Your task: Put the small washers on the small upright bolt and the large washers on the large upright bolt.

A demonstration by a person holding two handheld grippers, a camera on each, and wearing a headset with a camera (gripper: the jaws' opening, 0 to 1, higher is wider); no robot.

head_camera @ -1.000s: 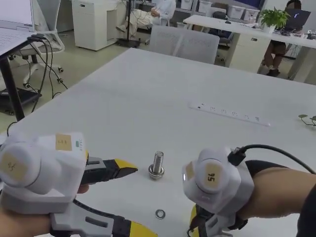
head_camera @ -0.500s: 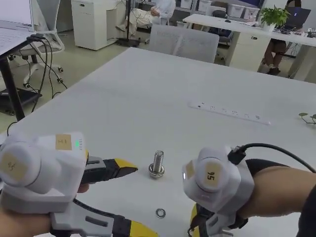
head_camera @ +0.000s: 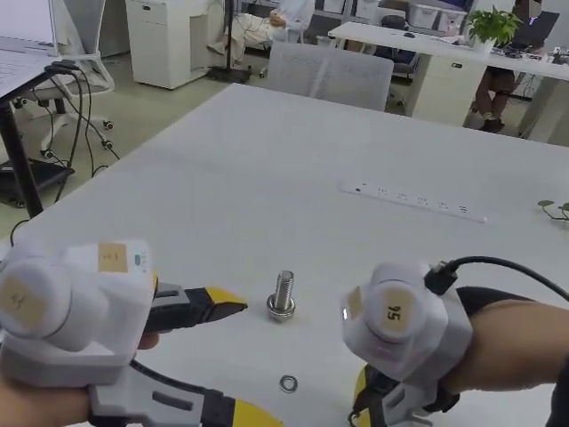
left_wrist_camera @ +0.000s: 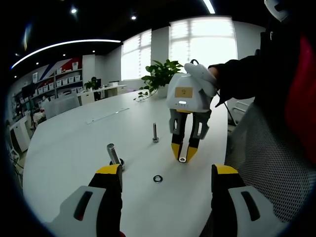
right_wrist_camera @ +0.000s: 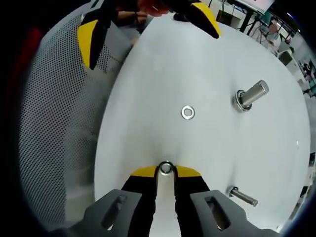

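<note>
White workbench (head_camera: 267, 178) in an open office, both grippers hovering by the bolts.
Right gripper (right_wrist_camera: 166, 173) is pointing down at the bench top, its yellow tips pinching a small washer (right_wrist_camera: 166, 168). Left gripper (left_wrist_camera: 167, 172) is hanging alongside with its jaws spread wide, gripping nothing. Large upright bolt (head_camera: 283, 296) is standing between the two grippers with a washer ringing its base, and the small upright bolt (left_wrist_camera: 155, 133) is standing apart from it. Loose washer (head_camera: 288, 383) is lying flat on the bench near the bigger bolt.
</note>
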